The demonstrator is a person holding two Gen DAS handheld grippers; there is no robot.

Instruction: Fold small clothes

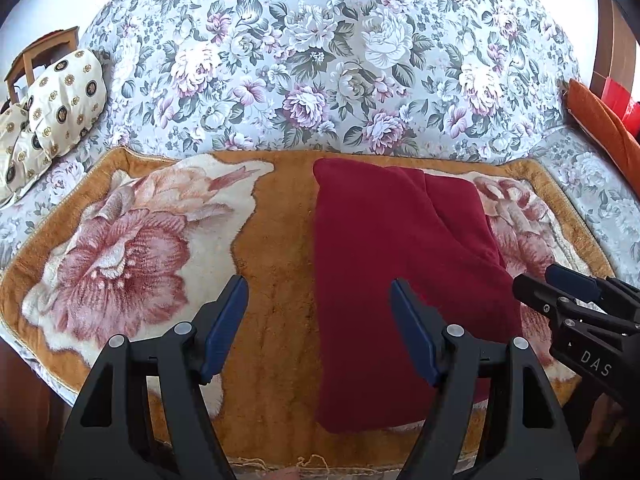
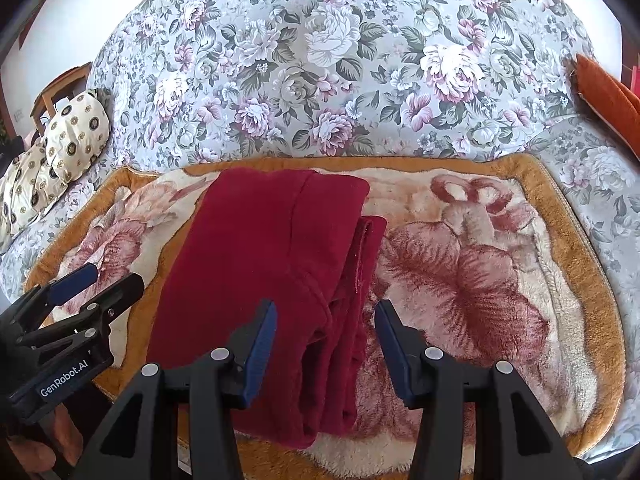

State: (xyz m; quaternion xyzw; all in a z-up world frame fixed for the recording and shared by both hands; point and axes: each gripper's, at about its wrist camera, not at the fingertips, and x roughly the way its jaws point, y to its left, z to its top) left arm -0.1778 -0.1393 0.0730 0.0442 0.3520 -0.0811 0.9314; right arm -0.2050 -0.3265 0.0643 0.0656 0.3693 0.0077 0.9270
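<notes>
Left tongs (image 1: 320, 320) agape, right tongs (image 2: 326, 338) agape, red garment (image 2: 260, 264) folded

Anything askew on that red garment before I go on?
Yes: the red garment is folded unevenly. On its right side an under layer sticks out past the top fold, with bunched edges near the front. Otherwise nothing stands out.

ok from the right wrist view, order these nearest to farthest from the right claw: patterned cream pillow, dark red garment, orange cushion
1. dark red garment: right at the right claw, its folded edge between the open fingers.
2. patterned cream pillow: far left, at the end of the floral sofa.
3. orange cushion: far right edge; too close to call against the pillow.
</notes>
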